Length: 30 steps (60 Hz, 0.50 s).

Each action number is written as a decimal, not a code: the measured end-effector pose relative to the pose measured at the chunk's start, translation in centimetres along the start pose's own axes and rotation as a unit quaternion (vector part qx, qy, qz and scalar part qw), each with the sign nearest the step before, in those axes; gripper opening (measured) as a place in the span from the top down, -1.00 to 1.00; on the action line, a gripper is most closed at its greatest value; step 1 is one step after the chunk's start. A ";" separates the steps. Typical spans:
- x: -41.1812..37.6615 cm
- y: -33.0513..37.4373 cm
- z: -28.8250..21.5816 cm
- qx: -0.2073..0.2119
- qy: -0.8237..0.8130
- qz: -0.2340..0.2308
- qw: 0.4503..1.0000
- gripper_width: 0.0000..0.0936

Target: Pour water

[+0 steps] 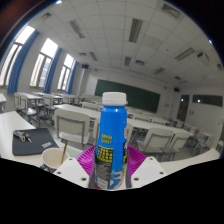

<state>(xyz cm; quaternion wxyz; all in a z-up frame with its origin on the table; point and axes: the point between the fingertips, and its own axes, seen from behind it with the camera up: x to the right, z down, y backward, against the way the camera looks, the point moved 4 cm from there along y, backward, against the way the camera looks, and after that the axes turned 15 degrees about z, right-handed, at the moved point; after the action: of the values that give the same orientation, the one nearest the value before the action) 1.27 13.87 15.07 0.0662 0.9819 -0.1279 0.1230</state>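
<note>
A blue bottle (112, 138) with a light blue cap and a yellow and white label stands upright between my two fingers. The purple pads (88, 157) press on its lower part from both sides. My gripper (112, 165) is shut on the bottle and holds it up, well above the desks of a classroom. The bottle's base is hidden below the fingers. No cup or other vessel shows.
Rows of white desks and chairs (75, 122) fill the room beyond the bottle. A dark bag (32, 141) lies on a desk to the left. A green chalkboard (128, 97) is on the far wall. Windows (45, 62) line the left side.
</note>
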 end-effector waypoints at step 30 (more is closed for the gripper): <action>-3.0 1.0 6.5 -0.027 -0.074 -0.072 0.994 0.00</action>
<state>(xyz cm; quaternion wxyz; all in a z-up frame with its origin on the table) -0.30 12.61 8.19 0.0914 0.9928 -0.0650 0.0414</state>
